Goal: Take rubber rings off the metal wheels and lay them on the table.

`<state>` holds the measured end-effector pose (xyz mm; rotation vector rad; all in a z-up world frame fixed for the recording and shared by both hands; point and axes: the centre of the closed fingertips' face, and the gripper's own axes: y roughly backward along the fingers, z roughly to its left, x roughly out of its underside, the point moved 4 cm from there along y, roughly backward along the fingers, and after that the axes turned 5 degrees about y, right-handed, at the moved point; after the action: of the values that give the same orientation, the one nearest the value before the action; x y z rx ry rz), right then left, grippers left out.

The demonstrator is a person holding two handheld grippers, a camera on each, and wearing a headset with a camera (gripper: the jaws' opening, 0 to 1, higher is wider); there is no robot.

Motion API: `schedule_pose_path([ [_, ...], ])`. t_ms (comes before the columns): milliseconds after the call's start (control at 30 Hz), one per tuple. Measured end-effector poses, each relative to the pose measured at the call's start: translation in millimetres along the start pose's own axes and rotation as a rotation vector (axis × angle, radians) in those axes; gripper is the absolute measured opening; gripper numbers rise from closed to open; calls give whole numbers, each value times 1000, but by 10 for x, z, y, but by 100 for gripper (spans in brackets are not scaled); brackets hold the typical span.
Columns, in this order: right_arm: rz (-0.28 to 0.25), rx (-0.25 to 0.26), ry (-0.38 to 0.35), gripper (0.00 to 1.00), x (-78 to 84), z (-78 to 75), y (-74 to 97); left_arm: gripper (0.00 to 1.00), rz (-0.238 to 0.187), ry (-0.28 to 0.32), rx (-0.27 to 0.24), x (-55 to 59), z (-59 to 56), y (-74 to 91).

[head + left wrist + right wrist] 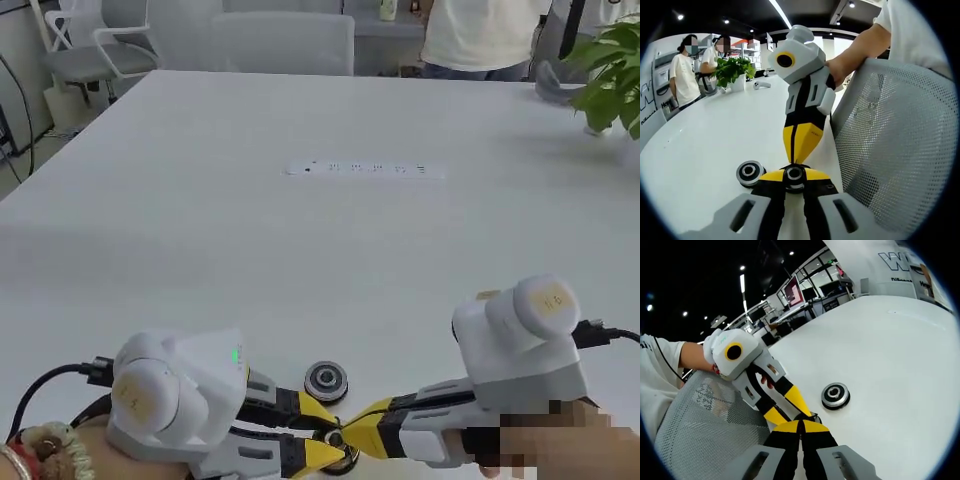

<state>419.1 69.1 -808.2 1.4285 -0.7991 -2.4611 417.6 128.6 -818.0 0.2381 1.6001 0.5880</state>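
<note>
Bright, even overhead light. The table point(300, 260) nearly washes out; shadows soft. Gripper views bend strongly at edges; ceiling lights point(781, 14) glare against dark.

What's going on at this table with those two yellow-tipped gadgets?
A person holds tongs in each hand over a white table. The left tongs clamp a small metal wheel near the table's front edge. The right tongs, closed, meet that wheel's rim, seemingly working at it. A second wheel, dark rubber ring on it, lies beside them.
</note>
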Motion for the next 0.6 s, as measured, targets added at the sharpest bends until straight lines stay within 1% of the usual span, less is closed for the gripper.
schedule_pose_path([
  [200, -9, -3, -5, 0, -19, 8, -1, 7, 1, -1, -1, 0, -3, 1],
  [300, -19, -15, -20, 0, -36, 27, 0, 7, 1, 0, 0, 0, -6, 0],
  [600, -38, -34, -26, 0, -73, 61, 6, 7, -1, 3, 0, 4, -6, 3],
])
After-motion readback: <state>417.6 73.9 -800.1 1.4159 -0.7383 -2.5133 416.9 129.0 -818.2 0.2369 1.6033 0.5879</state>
